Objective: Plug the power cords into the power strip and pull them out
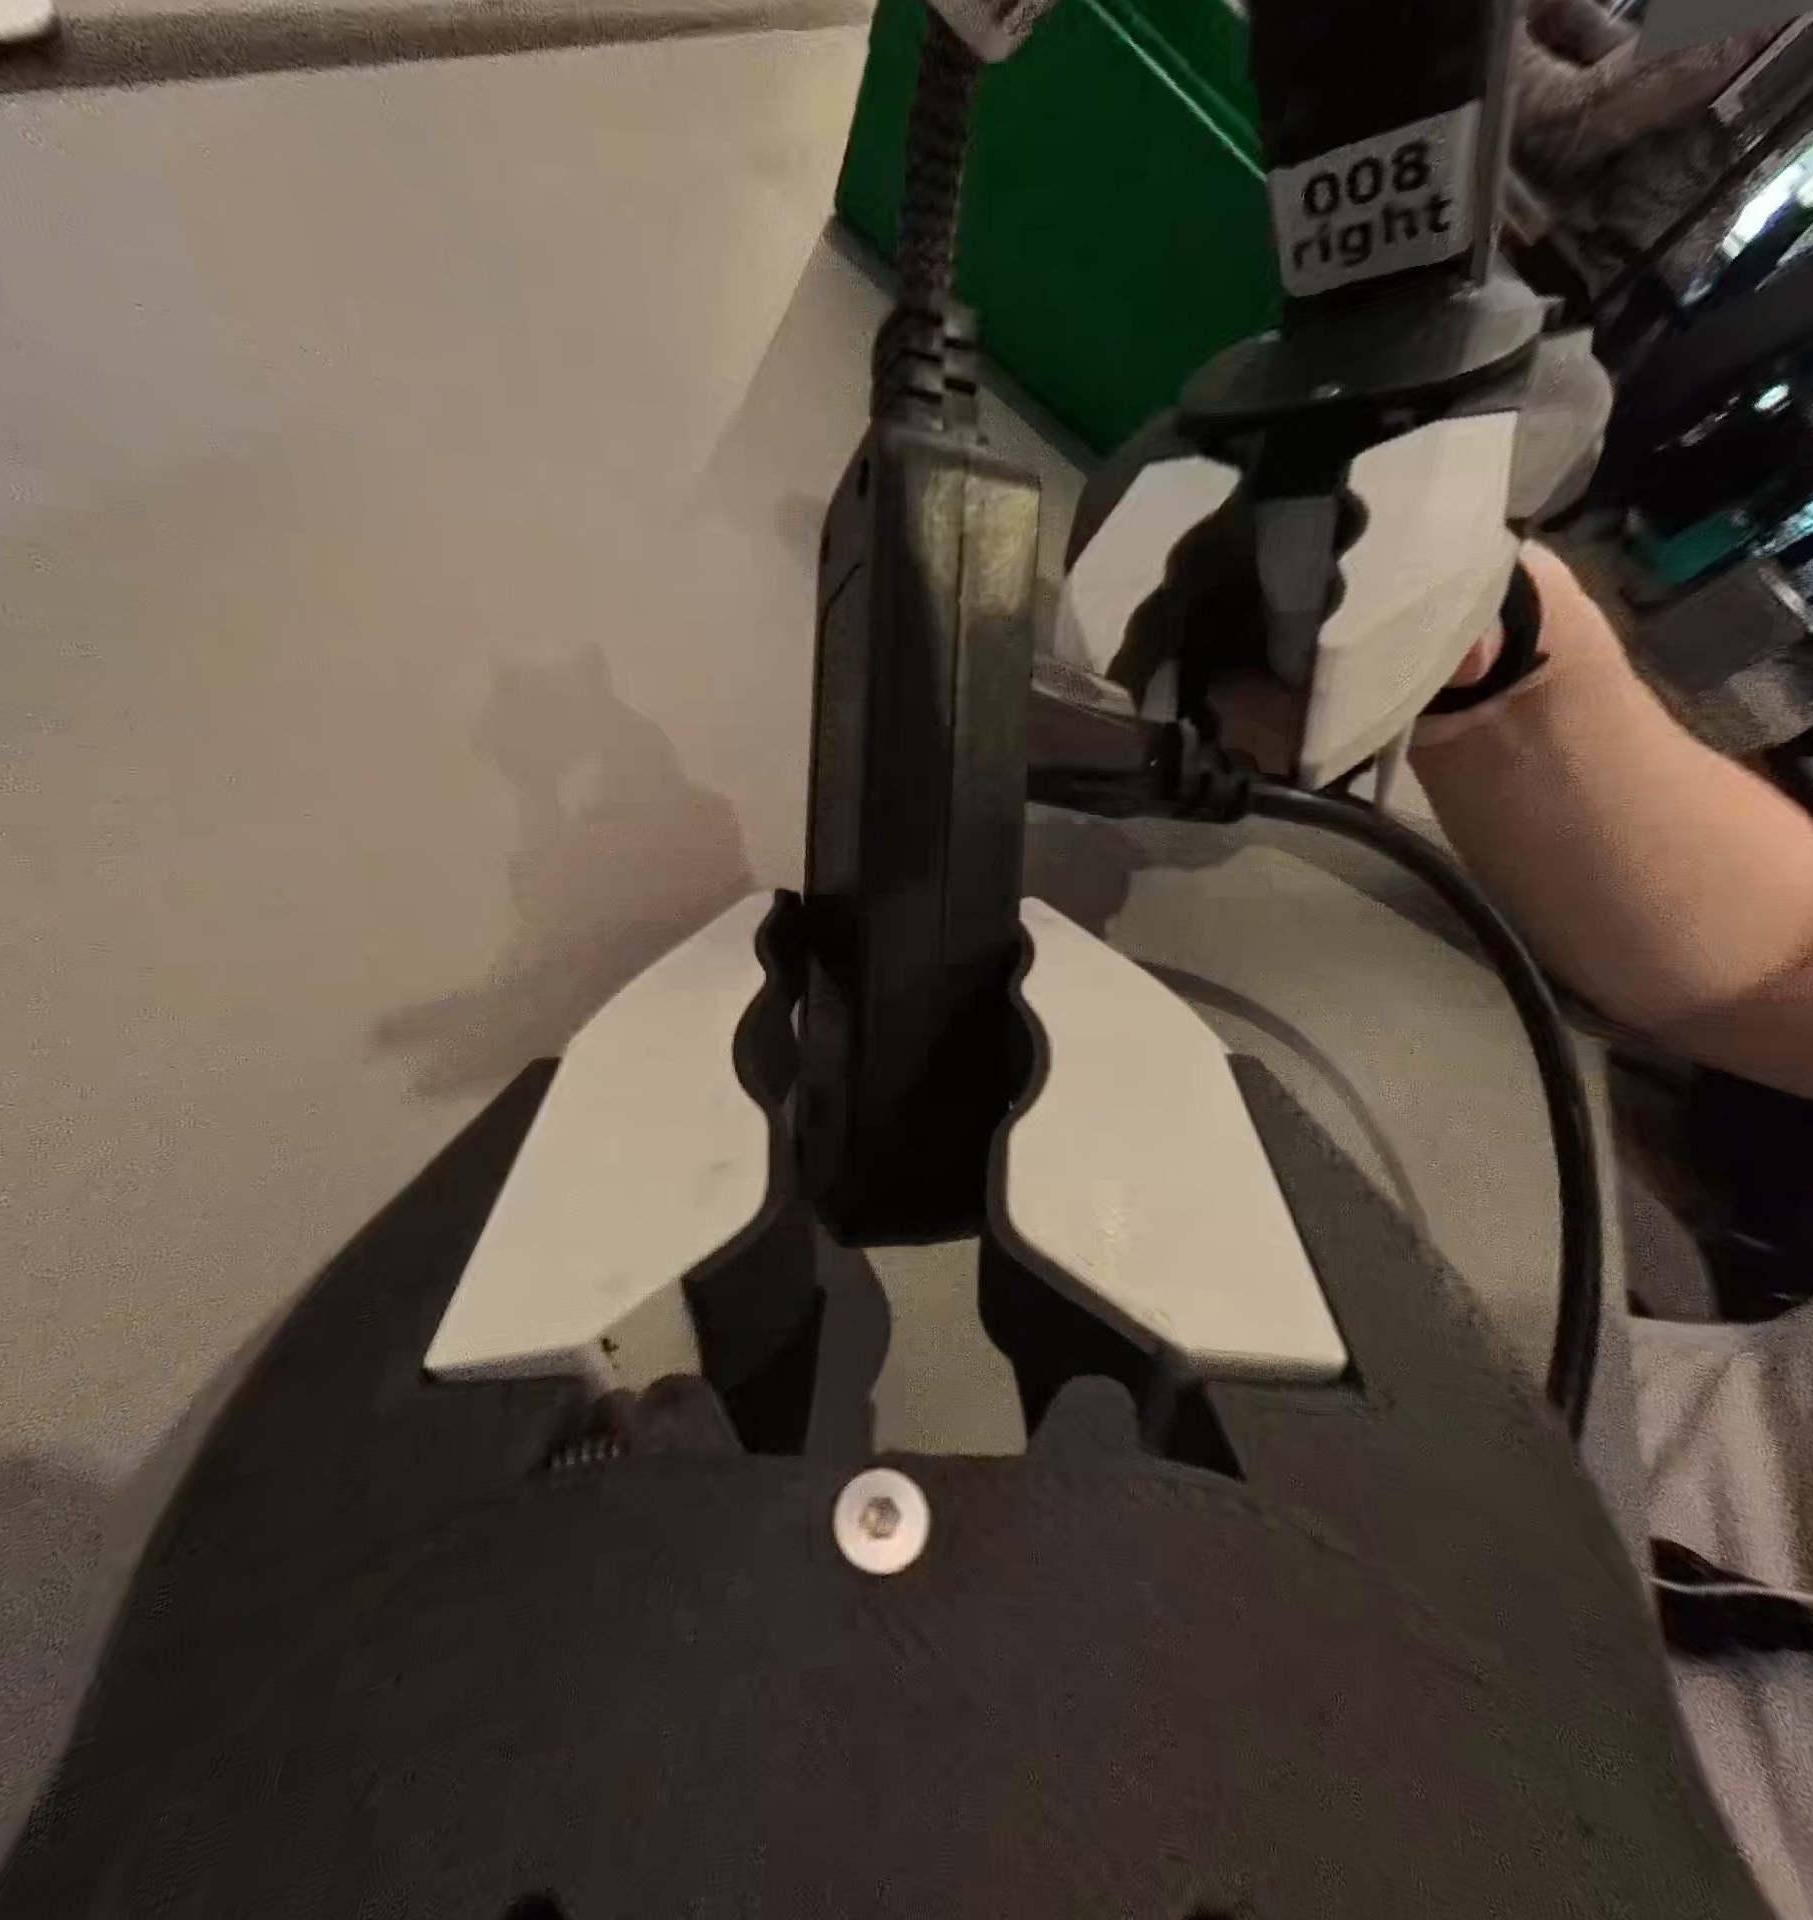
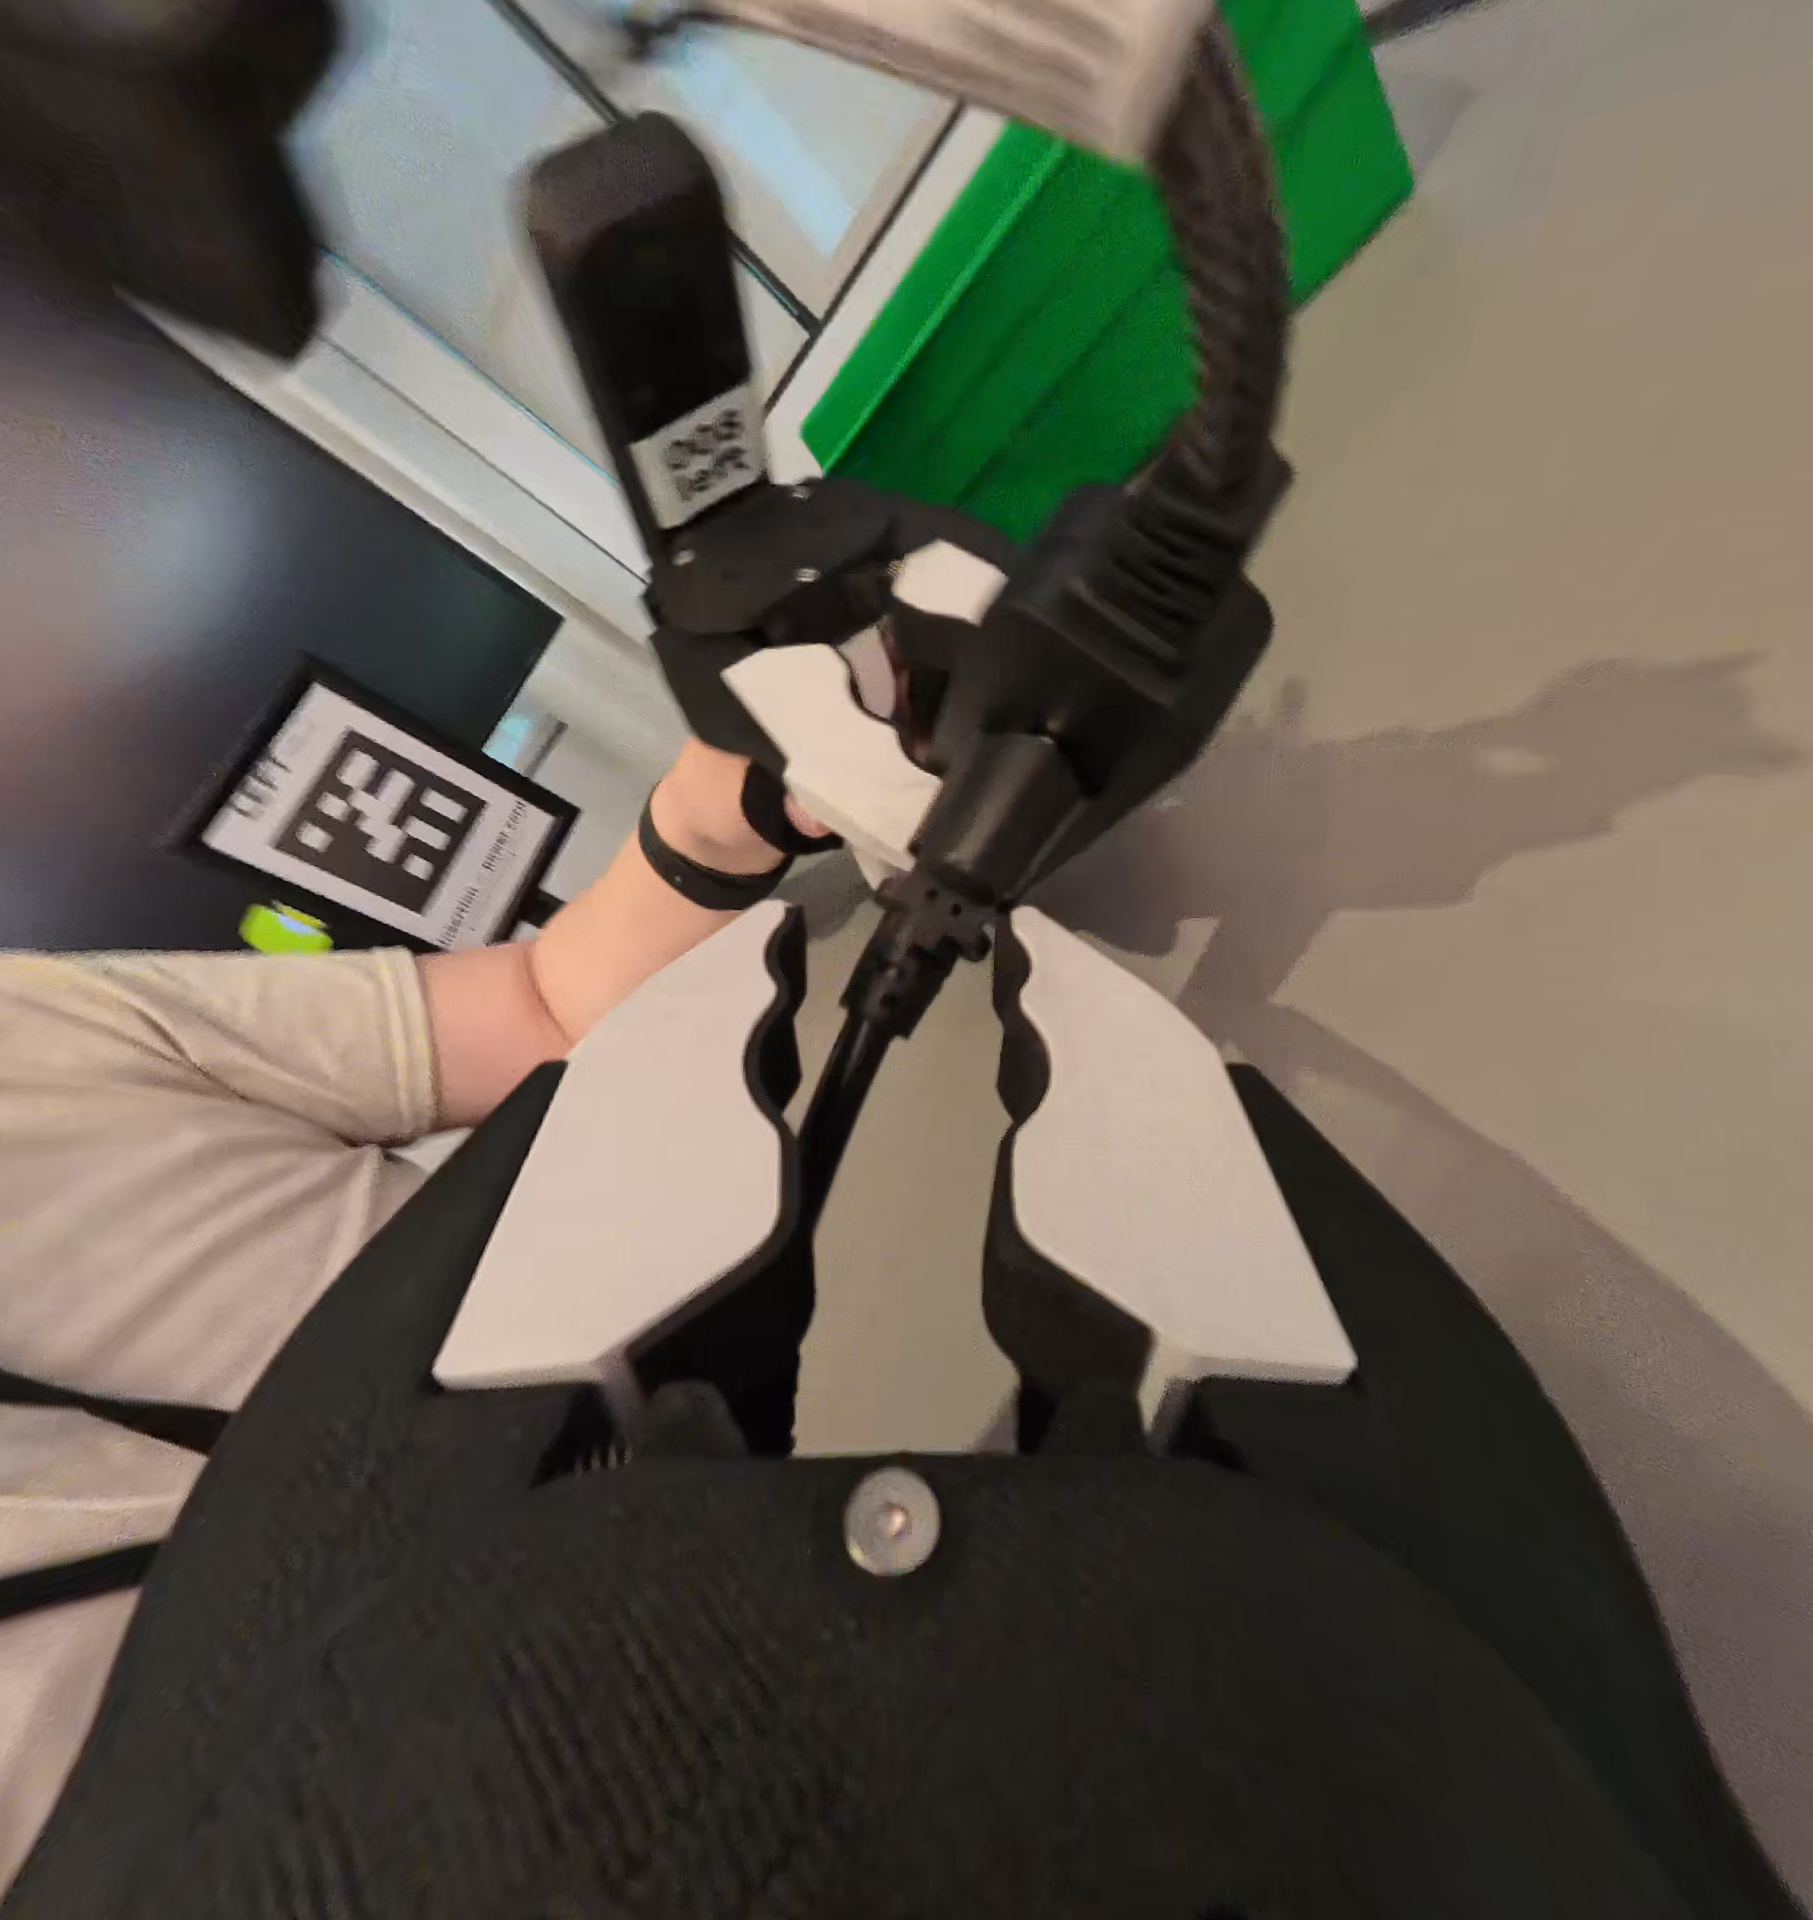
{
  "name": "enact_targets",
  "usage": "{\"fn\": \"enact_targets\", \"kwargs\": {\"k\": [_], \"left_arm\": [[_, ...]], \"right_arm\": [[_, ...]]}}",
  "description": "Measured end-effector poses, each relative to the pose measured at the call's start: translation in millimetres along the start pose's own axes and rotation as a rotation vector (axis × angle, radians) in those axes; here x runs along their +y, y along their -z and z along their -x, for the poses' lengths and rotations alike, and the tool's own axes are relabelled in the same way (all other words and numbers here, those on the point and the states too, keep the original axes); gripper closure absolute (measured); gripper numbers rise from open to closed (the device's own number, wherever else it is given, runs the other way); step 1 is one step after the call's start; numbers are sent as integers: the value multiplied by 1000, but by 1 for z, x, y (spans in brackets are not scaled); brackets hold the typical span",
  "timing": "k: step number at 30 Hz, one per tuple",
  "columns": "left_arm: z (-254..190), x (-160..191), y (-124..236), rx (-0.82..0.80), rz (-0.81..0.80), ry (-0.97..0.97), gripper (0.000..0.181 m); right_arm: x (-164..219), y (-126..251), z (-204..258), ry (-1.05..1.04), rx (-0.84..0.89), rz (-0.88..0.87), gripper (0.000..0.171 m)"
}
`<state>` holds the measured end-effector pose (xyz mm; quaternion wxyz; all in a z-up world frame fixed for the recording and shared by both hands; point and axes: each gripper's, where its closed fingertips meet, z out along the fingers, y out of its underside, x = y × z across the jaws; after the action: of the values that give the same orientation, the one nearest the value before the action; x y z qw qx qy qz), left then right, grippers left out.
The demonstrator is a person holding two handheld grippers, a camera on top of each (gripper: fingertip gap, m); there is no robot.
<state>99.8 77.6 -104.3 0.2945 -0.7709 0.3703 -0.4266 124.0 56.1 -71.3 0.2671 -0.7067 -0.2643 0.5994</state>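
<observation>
Black power strip [image 1: 923, 790] clamped in left jaws | right jaws straddle cord [image 2: 881, 1029], gapped

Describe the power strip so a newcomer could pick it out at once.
Start at the green box at the back of the pale table. In front of it, the left tool clamps a long black bar, the power strip. A braided cable leaves its far end and a smooth black cord's plug sits in its side; nothing else nearby is a flat-sided slab.

black tools [image 1: 907, 1029], white fingers [image 1: 621, 1164], beige sleeve [image 2: 175, 1049]
</observation>
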Motion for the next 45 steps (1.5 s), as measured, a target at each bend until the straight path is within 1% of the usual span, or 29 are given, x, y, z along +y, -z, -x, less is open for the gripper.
{"fn": "enact_targets", "kwargs": {"k": [2, 4, 5, 6, 8, 10, 11, 12, 13, 15, 17, 18, 20, 22, 23, 25, 27, 29, 30, 32, 33, 35, 36, 38, 39, 40, 42, 44, 45], "left_arm": [[1, 9, 5, 93, 40, 119, 147], [-1, 12, 8, 188, 51, 207, 148], [-6, 11, 9, 249, 49, 242, 149], [-11, 10, 10, 305, 45, 265, 151], [-20, 13, 10, 379, 71, 289, 155], [-24, 18, 7, 420, 95, 342, 155], [-24, 22, 3, 425, 116, 353, 155], [-24, 28, -1, 410, 139, 336, 155], [-25, 34, -5, 401, 181, 321, 155], [-31, 42, -11, 419, 233, 326, 155], [-28, 39, -12, 417, 207, 339, 153], [-22, 36, -12, 382, 189, 303, 150], [-4, 29, -6, 201, 161, 126, 146], [11, 17, 3, -6, 116, -63, 116], [10, 15, 4, -57, 115, -131, 108], [3, 19, -8, -88, 139, -216, 110], [7, 29, -27, -134, 168, -247, 113], [0, 26, -36, -83, 135, -171, 128], [-6, 23, -37, -51, 128, -135, 128], [-19, 16, -37, 6, 97, -115, 126], [-21, 21, -40, -2, 128, -143, 121], [-24, 41, -49, -37, 269, -192, 102], [-24, 44, -51, -79, 291, -251, 100], [-7, 43, -52, -238, 301, -452, 121], [-3, 38, -52, -270, 264, -487, 126], [0, 37, -50, -280, 261, -486, 133], [6, 34, -46, -275, 246, -510, 137], [6, 33, -47, -206, 215, -496, 137], [6, 35, -47, -170, 238, -495, 137]], "right_arm": [[-10, 13, 5, 283, 22, -43, 142], [-15, 24, 8, 634, 108, -108, 141], [-16, 26, 7, 804, 187, -127, 139], [-13, 25, 5, 943, 262, -115, 131], [-4, 13, 2, 1134, 376, -36, 120], [-5, -2, 9, 1240, 436, -39, 100], [-3, -10, 16, 1268, 423, -44, 100], [-1, -18, 21, 1278, 401, -45, 105], [-2, -22, 20, 1269, 413, -37, 116], [3, -27, 16, 1224, 401, 18, 158], [-2, -24, 6, 1111, 447, 26, 160], [-5, -22, -1, 1057, 482, 35, 160], [-9, -17, -18, 945, 552, 36, 161], [-11, -12, -35, 800, 598, 46, 161], [-13, -10, -39, 711, 602, 31, 161], [-15, -7, -46, 569, 620, 34, 160], [-17, -5, -48, 519, 643, 20, 160], [-17, -4, -49, 494, 668, 18, 159], [-16, -4, -49, 490, 678, 24, 159], [-15, -5, -47, 497, 685, 35, 160], [-14, -6, -46, 488, 676, 32, 160], [-12, -8, -44, 471, 655, 26, 159], [-12, -7, -44, 481, 657, 32, 159], [-11, -4, -44, 518, 666, 61, 160], [-10, -1, -45, 528, 679, 77, 160], [-9, 3, -45, 529, 685, 101, 160], [-4, 6, -42, 513, 661, 143, 155], [-3, 6, -41, 519, 647, 144, 154], [-3, 5, -40, 534, 632, 146, 153]]}}
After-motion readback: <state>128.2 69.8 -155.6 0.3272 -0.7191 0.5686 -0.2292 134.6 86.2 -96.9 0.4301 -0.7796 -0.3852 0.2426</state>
